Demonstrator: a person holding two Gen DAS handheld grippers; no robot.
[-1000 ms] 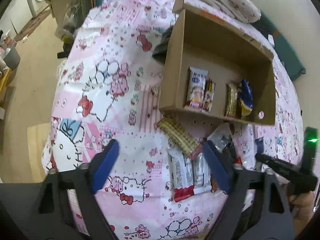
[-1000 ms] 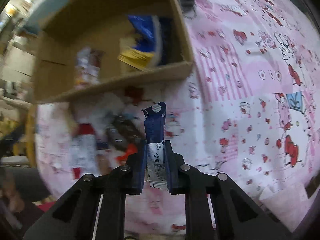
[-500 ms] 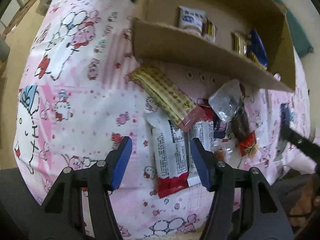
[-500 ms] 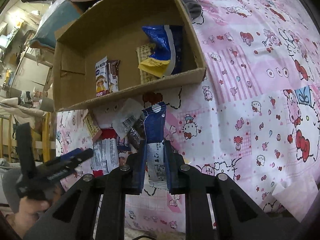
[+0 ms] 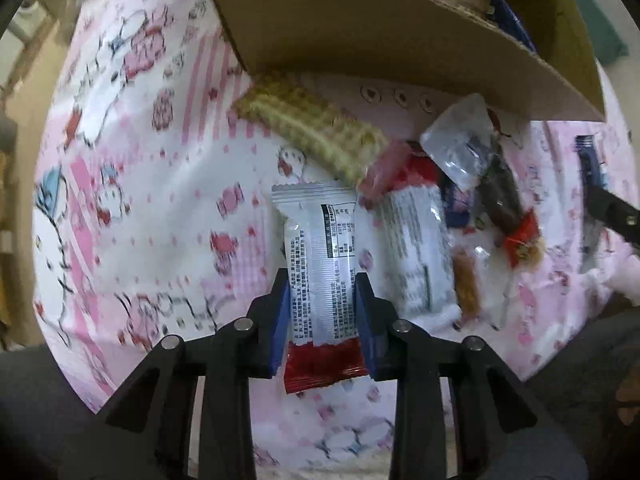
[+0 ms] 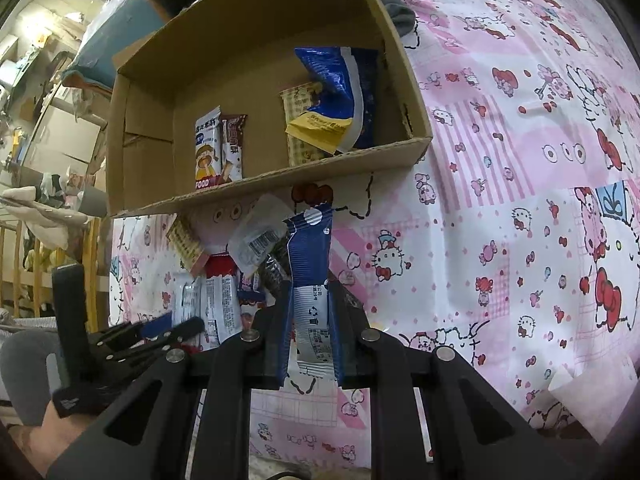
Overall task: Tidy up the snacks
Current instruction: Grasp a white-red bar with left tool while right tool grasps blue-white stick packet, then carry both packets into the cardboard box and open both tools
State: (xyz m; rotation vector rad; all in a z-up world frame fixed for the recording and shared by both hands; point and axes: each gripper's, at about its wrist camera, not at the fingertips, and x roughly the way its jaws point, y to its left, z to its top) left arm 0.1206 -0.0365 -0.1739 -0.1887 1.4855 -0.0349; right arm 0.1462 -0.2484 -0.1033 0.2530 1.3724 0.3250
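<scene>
As jaws close around the light, crinkly white snack packet [image 5: 320, 264], best pinched mid-body, gently, over its slippery film.

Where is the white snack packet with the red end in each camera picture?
Left wrist view: the white packet with the red end sits low in the middle, between the closing blue jaws of the left gripper.
Right wrist view: low on the left, partly hidden.
Shared landmark: the cardboard box, above the snack pile in both.
</scene>
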